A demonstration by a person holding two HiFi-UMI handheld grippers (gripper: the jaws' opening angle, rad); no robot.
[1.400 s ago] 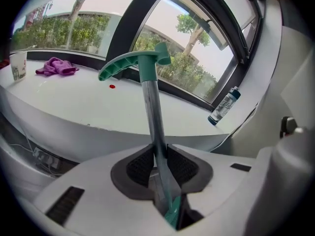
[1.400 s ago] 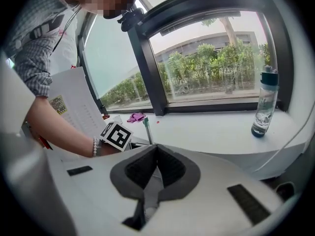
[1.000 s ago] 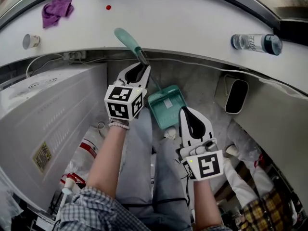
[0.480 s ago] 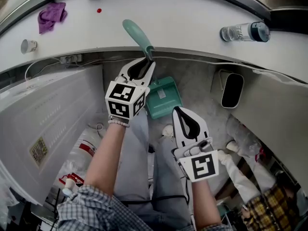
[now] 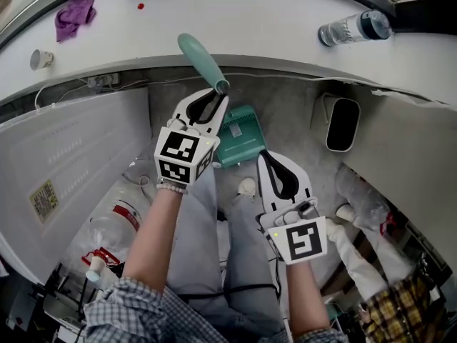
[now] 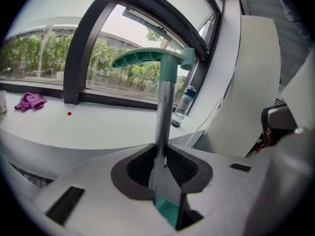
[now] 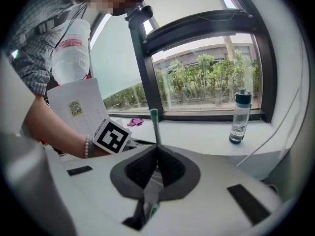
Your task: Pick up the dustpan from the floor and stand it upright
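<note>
The teal plastic dustpan (image 5: 239,138) stood handle-up over the speckled grey floor (image 5: 285,113), ribbed pan low, with a slim metal shaft (image 6: 162,117) rising to a smooth, curved teal grip (image 5: 202,61). The left gripper's (image 5: 220,97) jaws clamped that shaft. The right gripper (image 5: 265,156) sat at the pan's lower right edge, jaws closed tip to tip. Beyond the dustpan, a white worktop (image 5: 250,20) carried a clear, dark-capped bottle (image 5: 353,28) and a crumpled purple cloth (image 5: 71,16). Left of the dustpan, a white panel's (image 5: 78,148) yellow label (image 5: 44,194) was too small to read.
</note>
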